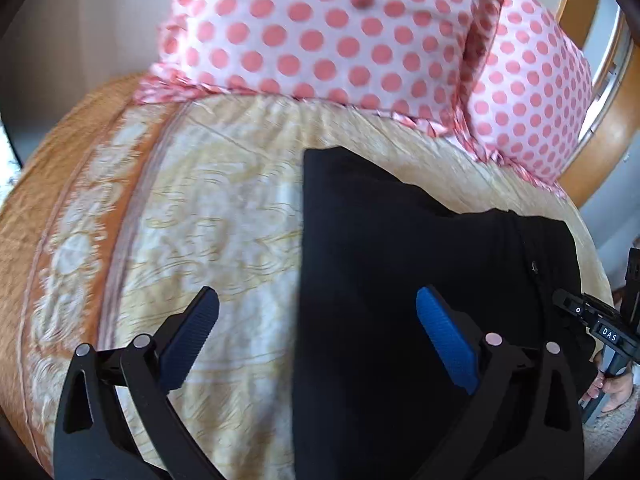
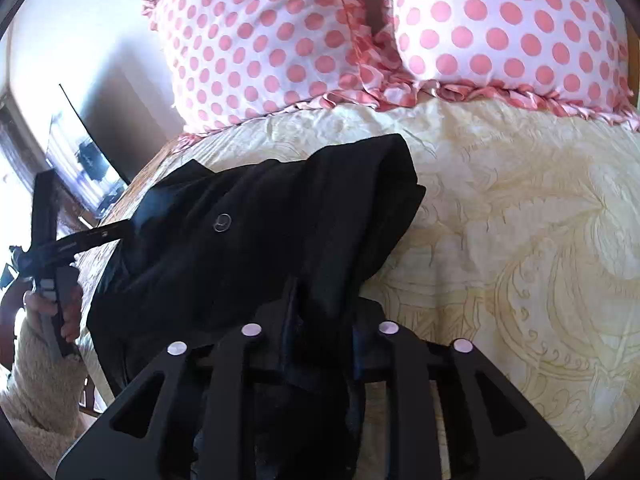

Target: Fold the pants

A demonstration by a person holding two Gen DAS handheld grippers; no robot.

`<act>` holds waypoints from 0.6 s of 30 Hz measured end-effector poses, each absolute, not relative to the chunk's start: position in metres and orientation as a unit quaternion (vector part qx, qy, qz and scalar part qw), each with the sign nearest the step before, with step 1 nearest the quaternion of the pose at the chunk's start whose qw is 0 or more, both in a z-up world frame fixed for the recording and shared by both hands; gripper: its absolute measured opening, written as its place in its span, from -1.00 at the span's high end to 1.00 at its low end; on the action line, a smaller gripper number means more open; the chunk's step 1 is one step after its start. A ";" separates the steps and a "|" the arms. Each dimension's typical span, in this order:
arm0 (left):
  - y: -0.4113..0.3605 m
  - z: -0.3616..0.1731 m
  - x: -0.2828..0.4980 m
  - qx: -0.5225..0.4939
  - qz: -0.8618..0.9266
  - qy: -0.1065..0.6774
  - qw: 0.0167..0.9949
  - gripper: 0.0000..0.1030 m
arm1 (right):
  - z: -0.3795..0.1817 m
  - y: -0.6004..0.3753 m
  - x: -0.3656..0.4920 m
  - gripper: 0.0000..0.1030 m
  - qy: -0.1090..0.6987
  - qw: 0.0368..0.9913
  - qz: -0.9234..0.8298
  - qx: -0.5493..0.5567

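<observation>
A: While the right claw (image 2: 320, 320) is pinching the near edge, where are the black pants (image 2: 256, 236) lying?

B: On the bed (image 2: 520, 240), stretching toward the pillows (image 2: 280, 40); left claw (image 1: 316, 336) is hanging open, empty, straddling their left edge.

A bed covered in a cream, gold-patterned quilted bedspread (image 1: 224, 208) carries folded black fabric pants (image 1: 400, 240) and two pink-dotted white ruffled pillows (image 1: 320, 32) behind them.

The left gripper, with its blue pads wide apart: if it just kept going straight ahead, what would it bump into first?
Probably the left edge of the black pants on the yellow bedspread; depth is hard to judge.
</observation>
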State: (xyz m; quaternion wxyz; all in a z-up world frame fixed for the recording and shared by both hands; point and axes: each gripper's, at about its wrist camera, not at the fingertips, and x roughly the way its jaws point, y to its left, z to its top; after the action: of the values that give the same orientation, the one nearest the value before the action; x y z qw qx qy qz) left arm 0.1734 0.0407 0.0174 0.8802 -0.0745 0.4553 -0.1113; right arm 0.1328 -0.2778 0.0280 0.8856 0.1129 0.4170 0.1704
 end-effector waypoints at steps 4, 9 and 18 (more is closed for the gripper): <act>0.030 0.008 0.185 -0.059 -0.118 0.480 0.868 -0.84 | 0.024 -0.280 0.139 0.52 0.426 0.881 0.168 0.120; 0.023 0.004 0.199 -0.064 -0.129 0.499 0.855 -0.73 | 0.020 -0.280 0.149 0.22 0.444 0.875 0.154 0.120; 0.009 0.023 0.194 -0.042 -0.153 0.481 0.862 0.70 | 0.032 -0.278 0.144 0.66 0.409 0.888 0.184 0.106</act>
State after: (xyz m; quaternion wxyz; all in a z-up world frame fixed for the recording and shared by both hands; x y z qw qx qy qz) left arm 0.1941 0.0087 0.0235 0.8621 -0.0421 0.4813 -0.1527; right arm 0.1443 -0.2778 0.0319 0.8877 0.1058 0.4086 0.1836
